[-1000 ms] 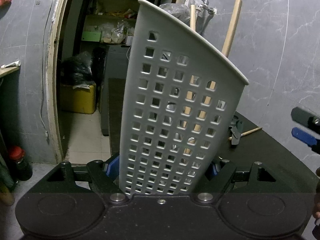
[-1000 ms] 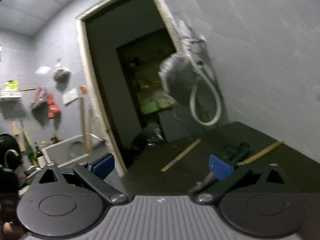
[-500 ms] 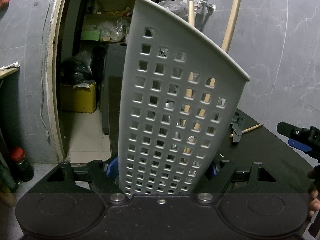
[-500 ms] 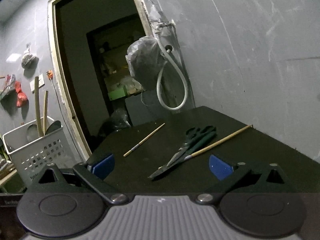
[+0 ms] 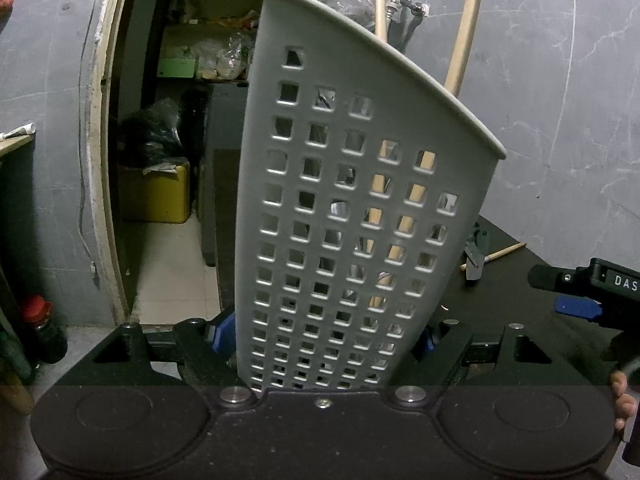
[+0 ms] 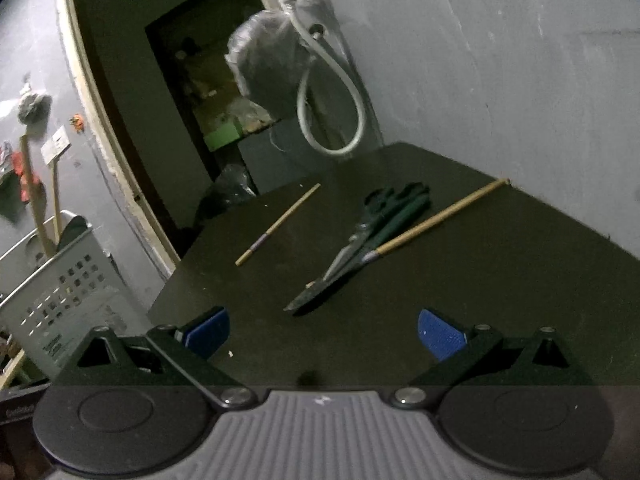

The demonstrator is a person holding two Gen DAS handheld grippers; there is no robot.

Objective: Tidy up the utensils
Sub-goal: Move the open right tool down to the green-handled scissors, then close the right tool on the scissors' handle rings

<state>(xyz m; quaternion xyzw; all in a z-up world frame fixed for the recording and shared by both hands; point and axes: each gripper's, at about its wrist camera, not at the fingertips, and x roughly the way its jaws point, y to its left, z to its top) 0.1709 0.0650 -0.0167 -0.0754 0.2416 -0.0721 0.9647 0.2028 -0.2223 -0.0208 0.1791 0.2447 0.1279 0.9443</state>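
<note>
The pale grey perforated plastic utensil basket [image 5: 360, 216] is filling most of what we are seeing from the left wrist, and we are gripping it at its base with the left gripper [image 5: 324, 336], whose blue pads are pressing on both sides of its lower walls. It is standing tilted, with two light wooden handles [image 5: 462, 40] sticking up past its rim. From the right wrist we are seeing the same basket [image 6: 60, 292] off the left edge of the dark matte tabletop [image 6: 500, 280]. We are holding the right gripper [image 6: 324, 332] low over the near part of that tabletop, its blue pads standing wide apart with nothing between them. On the tabletop are lying a pair of dark green-handled scissors [image 6: 360, 240], a long thin wooden chopstick [image 6: 436, 220] just beside the scissors, touching or crossing them, and a second thin wooden chopstick [image 6: 276, 226] lying apart to the left.
</note>
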